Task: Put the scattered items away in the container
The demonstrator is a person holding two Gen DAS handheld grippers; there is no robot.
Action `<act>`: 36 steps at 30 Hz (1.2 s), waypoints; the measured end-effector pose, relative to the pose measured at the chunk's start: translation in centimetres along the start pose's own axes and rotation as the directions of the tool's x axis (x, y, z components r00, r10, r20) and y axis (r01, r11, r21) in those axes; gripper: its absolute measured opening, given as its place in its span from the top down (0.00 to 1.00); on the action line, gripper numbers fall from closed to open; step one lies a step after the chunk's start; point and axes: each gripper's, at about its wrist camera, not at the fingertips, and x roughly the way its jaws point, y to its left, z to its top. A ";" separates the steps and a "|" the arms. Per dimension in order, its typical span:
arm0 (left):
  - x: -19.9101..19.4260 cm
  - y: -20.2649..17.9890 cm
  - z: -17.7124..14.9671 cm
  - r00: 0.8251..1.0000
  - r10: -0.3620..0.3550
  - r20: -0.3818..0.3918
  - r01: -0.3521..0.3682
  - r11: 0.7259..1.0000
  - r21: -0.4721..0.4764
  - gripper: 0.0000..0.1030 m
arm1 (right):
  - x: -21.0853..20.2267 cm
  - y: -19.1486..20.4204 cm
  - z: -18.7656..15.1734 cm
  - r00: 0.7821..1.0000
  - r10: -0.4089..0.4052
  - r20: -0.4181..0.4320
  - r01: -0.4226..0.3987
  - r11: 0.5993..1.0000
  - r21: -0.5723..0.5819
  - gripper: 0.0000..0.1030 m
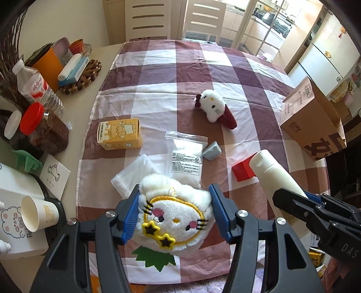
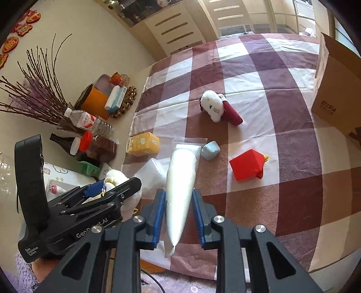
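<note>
Holding two items above the bench: my left tongs (image 1: 174,213) clamp a plush toy (image 1: 174,216); right tongs (image 2: 179,216) pinch a white tube (image 2: 180,187) near its tail. Risk: tube slipping before the cardboard box (image 1: 315,121).

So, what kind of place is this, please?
Probably a home dining room: a table under a checked tablecloth, dining chairs behind it, and a kitchen with a fridge through the doorway.

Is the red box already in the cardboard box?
No, the red box lies on the checked cloth, apart from the cardboard box.
</note>
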 end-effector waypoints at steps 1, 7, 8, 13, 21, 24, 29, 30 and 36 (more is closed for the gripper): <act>-0.1 -0.2 0.0 1.000 0.000 0.002 0.000 1.000 0.004 0.42 | -0.1 0.0 0.0 1.000 0.000 0.002 0.000 1.000 0.001 0.76; -0.5 -1.2 0.1 1.000 0.004 0.010 -0.004 0.999 0.038 0.42 | -1.0 -0.1 -0.5 1.000 -0.002 0.019 0.002 1.000 0.009 0.76; -0.6 -1.3 0.1 1.000 0.003 0.011 -0.003 0.999 0.041 0.42 | -1.1 -0.1 -0.5 1.000 -0.003 0.022 0.003 1.000 0.009 0.76; -0.6 -2.1 0.1 1.000 0.003 0.010 -0.004 0.998 0.055 0.42 | -1.5 -0.5 -0.8 1.000 -0.011 0.026 0.010 1.000 0.018 0.76; -0.5 -3.8 0.3 1.000 -0.003 0.007 0.003 0.997 0.082 0.42 | -2.3 -1.7 -1.2 0.999 -0.018 0.034 0.016 0.999 0.039 0.76; -0.4 -4.7 0.4 1.000 -0.008 0.007 0.008 0.995 0.099 0.42 | -2.7 -2.4 -1.3 0.999 -0.023 0.043 0.021 0.998 0.052 0.76; -0.1 -6.6 0.7 1.000 -0.017 0.003 0.017 0.991 0.130 0.42 | -3.6 -3.8 -1.2 0.998 -0.033 0.058 0.028 0.997 0.076 0.76; -0.1 -6.9 0.7 1.000 -0.019 0.002 0.018 0.991 0.134 0.42 | -3.8 -4.0 -1.2 0.998 -0.034 0.061 0.029 0.996 0.080 0.76; 0.2 -8.9 0.9 1.000 -0.025 -0.004 0.025 0.986 0.168 0.42 | -4.8 -5.7 -1.5 0.996 -0.045 0.076 0.036 0.993 0.112 0.76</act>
